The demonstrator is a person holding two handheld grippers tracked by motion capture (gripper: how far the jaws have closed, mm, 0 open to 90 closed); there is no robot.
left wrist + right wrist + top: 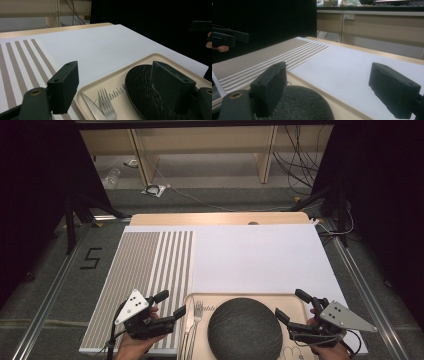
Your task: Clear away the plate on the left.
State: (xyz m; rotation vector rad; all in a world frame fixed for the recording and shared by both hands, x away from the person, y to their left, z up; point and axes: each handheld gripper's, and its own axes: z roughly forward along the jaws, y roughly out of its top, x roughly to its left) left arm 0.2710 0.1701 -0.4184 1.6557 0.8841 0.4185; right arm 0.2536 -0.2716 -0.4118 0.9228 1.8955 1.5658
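Observation:
A beige tray lies at the table's near edge. In it sit a dark round textured plate, a fork and a knife side by side at the plate's left. My left gripper hovers open at the tray's left edge with nothing between its fingers; its own view looks across the fork, knife and plate. At the tray's right edge my right gripper is open and holds nothing, with the plate just below its left jaw.
A brown-and-white striped placemat covers the left part of a white sheet on the wooden table. Black curtains flank both sides. Cables and table legs stand on the floor beyond the far edge.

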